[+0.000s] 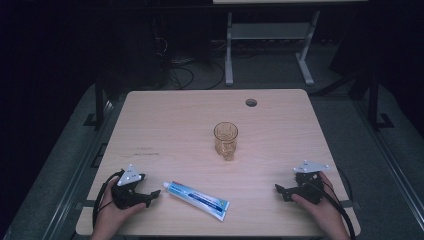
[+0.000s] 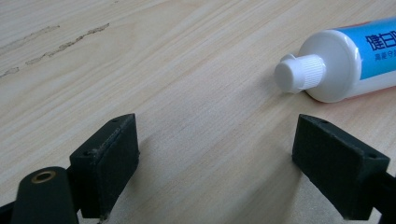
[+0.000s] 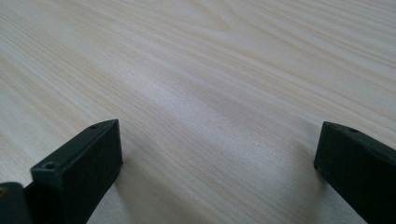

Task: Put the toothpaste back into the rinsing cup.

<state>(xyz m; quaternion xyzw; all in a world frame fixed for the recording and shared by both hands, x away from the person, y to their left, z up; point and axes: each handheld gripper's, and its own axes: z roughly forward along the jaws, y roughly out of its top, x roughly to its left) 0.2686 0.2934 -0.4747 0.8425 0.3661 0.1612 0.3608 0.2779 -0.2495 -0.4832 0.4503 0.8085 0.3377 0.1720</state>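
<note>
Table: a pale wooden table [image 1: 175, 120] fills the middle of the high view, with a small round cable hole [image 1: 251, 102] near its far edge and faint scuff marks [image 1: 145, 151] left of centre.
Background: beyond the far edge a dark floor with loose cables [image 1: 185, 70] and the white legs of another desk [image 1: 229, 50].
Toothpaste tube: a white and blue toothpaste tube [image 1: 196, 199] lies flat near the front edge, left of centre, at a slant, its cap end toward the left gripper and its flat crimped end toward the person.
Tube, seen close: in the left gripper view the tube [image 2: 355, 60] lies at the upper right with its white ribbed cap [image 2: 299, 73] pointing into the picture, just beyond the right-hand jaw and not between the jaws.
Glass: an amber see-through glass [image 1: 226, 140] stands upright near the table's middle, well apart from the tube and both grippers.
Left gripper: the left gripper [image 1: 156, 194] rests low at the front left, held by the left hand [image 1: 112, 215], its tip just beside the tube's cap; its jaws stand wide apart over bare wood, gripping nothing [image 2: 215, 149].
Right gripper: the right gripper [image 1: 278, 188] sits at the front right in the right hand [image 1: 322, 207], pointing toward the table's middle, well apart from the tube; its jaws too are spread wide with bare wood between them [image 3: 217, 154].
</note>
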